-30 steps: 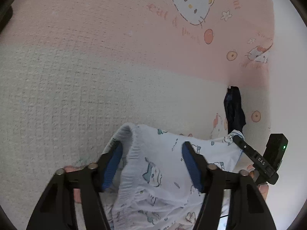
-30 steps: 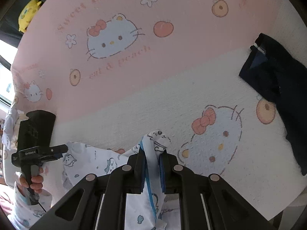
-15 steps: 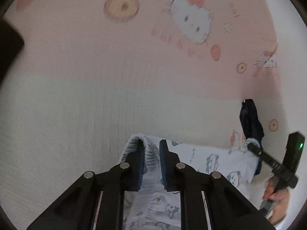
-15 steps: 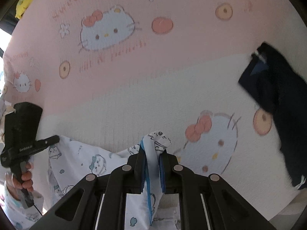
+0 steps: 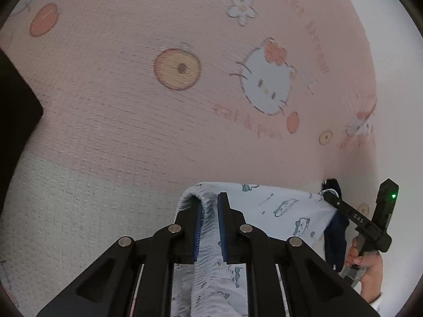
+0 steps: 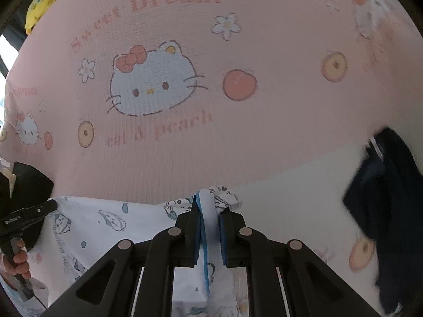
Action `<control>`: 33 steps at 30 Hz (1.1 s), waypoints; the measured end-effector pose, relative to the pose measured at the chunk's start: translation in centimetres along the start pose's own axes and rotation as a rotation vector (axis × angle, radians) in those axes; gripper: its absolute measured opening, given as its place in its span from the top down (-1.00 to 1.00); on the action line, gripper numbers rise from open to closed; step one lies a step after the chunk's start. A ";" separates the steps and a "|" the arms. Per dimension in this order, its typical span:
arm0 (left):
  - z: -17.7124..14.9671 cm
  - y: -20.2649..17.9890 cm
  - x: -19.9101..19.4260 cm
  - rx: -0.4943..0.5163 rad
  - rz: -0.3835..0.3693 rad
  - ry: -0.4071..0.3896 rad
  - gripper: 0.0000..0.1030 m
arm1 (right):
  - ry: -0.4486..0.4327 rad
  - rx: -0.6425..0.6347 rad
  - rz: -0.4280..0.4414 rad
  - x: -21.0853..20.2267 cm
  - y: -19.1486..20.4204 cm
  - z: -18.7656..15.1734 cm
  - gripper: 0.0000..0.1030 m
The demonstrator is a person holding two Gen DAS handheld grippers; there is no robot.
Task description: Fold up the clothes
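Note:
A light blue garment with small cartoon prints (image 5: 285, 208) hangs stretched between my two grippers above a pink and white Hello Kitty bed cover (image 5: 158, 100). My left gripper (image 5: 210, 198) is shut on its gathered elastic edge. My right gripper (image 6: 208, 203) is shut on the other end, on a fold with blue trim, and the garment (image 6: 105, 222) spreads to the left of it. Each gripper shows in the other's view: the right one (image 5: 327, 195) at the far right, the left one (image 6: 50, 206) at the far left.
A dark navy garment (image 6: 391, 198) lies on the cover at the right; it also shows behind the held cloth in the left wrist view (image 5: 335, 240). A yellow plush toy (image 6: 42, 2) sits beyond the cover's far left corner. A dark object (image 5: 15, 111) is at the left edge.
My left gripper shut on the elastic edge of the garment. Both grippers then lifted and moved forward over the pink part of the cover, pulling the cloth taut between them.

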State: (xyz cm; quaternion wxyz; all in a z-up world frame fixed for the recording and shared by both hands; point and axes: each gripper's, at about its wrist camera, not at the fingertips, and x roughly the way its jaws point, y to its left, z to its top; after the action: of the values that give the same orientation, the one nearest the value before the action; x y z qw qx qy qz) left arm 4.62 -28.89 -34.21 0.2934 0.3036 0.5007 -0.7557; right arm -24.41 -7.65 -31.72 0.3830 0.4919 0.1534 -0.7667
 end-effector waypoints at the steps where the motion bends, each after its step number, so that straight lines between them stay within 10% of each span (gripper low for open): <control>1: 0.2 0.5 -0.1 -0.009 -0.001 0.006 0.81 | 0.000 -0.010 -0.004 0.6 0.2 0.6 0.81; 14: 1.3 2.8 1.3 -0.088 0.005 0.026 0.80 | 0.062 -0.008 0.015 6.8 1.4 4.1 0.80; 18: 1.4 2.7 1.6 -0.104 0.013 0.070 0.76 | 0.036 0.026 0.106 6.0 0.7 3.5 -0.19; 21: 1.3 2.6 1.4 -0.119 -0.010 0.073 0.64 | 0.005 0.115 0.187 4.5 -1.1 3.0 -0.21; 25: 0.9 2.4 1.2 -0.114 -0.016 0.072 -0.05 | -0.015 0.236 0.285 3.1 -3.7 1.9 -0.21; 33: -0.2 3.0 1.2 -0.166 -0.081 0.089 -0.05 | 0.088 0.394 0.450 6.0 -6.2 -1.2 -0.21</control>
State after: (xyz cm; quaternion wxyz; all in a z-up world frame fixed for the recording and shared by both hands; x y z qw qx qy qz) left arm 6.13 -29.89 -36.94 0.2644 0.2911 0.5858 -0.7086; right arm -29.58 -5.47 -38.37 0.4333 0.6111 -0.0946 -0.6557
